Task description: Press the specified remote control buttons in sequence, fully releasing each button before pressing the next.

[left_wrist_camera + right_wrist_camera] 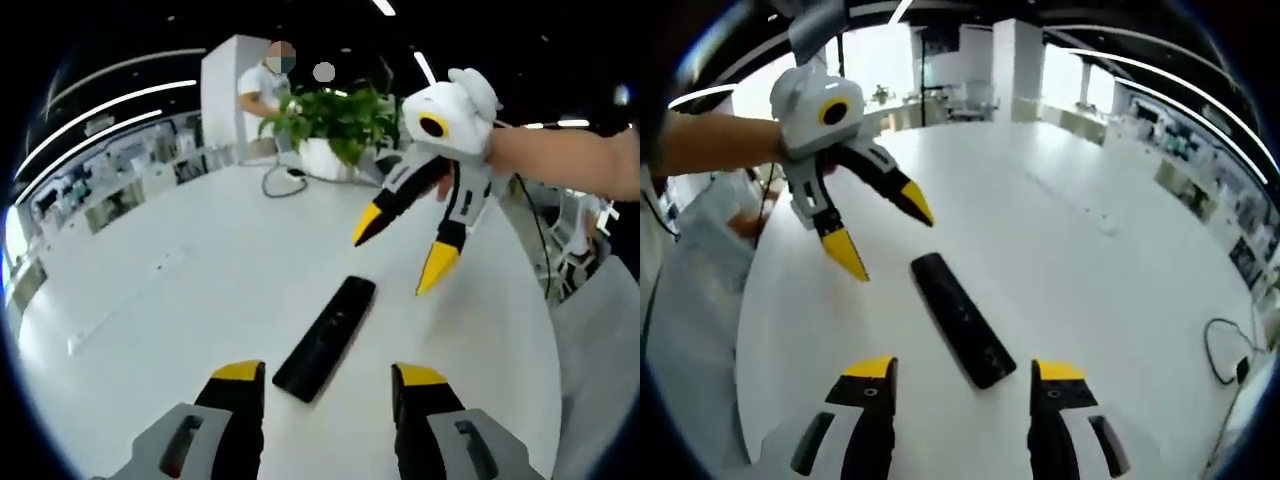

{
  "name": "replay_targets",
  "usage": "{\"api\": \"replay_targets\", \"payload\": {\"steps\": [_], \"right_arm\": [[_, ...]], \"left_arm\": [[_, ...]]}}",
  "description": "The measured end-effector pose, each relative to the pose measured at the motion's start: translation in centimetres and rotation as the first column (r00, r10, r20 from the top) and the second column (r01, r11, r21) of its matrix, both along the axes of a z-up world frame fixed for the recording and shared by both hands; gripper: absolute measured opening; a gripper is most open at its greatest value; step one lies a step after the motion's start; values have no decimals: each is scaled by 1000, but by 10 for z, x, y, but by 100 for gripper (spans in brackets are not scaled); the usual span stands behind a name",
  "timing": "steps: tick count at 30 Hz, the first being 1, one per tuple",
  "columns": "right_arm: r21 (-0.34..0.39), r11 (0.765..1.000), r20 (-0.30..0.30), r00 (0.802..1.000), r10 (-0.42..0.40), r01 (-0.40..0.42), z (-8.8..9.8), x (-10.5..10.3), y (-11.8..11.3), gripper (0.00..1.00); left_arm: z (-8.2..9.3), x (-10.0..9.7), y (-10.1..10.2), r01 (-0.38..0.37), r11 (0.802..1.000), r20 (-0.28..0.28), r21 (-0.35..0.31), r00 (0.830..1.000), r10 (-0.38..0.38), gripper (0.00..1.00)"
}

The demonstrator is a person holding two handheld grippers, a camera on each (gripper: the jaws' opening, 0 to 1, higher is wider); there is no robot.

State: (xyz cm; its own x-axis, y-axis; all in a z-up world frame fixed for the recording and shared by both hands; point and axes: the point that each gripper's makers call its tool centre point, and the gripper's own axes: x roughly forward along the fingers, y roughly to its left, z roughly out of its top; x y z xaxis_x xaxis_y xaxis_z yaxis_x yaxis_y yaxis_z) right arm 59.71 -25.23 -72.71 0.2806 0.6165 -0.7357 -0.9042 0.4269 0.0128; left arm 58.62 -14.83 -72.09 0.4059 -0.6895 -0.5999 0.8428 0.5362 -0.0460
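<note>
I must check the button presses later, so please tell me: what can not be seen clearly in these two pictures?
- Remote control buttons: too small and dark to tell apart in either view.
- Whether the right tongs touch the remote: cannot tell; their tips look above the table in the left gripper view.
- The plant pot: partly hidden by leaves.
- The left tongs: bases cut off by the bottom edge in their own view.

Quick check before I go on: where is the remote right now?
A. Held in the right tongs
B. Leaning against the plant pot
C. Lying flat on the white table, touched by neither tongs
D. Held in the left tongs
C: the black remote lies flat on the white table, with the open left tongs and the open right tongs both clear of it.
</note>
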Motion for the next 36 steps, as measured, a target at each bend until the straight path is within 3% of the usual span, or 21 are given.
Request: {"api": "replay_targets", "payload": {"steps": [13, 16, 26, 36], "right_arm": [[59, 995, 31, 996, -82, 80, 26, -40, 1, 53], [68, 994, 34, 996, -86, 84, 30, -54, 3, 54], [90, 991, 59, 993, -103, 98, 42, -80, 2, 56], [147, 978, 58, 985, -161, 151, 42, -99, -4, 57]], "left_arm": [[28, -33, 12, -51, 996, 12, -72, 999, 52, 56], [29, -41, 17, -81, 992, -24, -97, 997, 79, 57], [39, -74, 22, -97, 987, -13, -125, 995, 96, 61], [43, -94, 36, -137, 974, -30, -182, 991, 134, 62]]}}
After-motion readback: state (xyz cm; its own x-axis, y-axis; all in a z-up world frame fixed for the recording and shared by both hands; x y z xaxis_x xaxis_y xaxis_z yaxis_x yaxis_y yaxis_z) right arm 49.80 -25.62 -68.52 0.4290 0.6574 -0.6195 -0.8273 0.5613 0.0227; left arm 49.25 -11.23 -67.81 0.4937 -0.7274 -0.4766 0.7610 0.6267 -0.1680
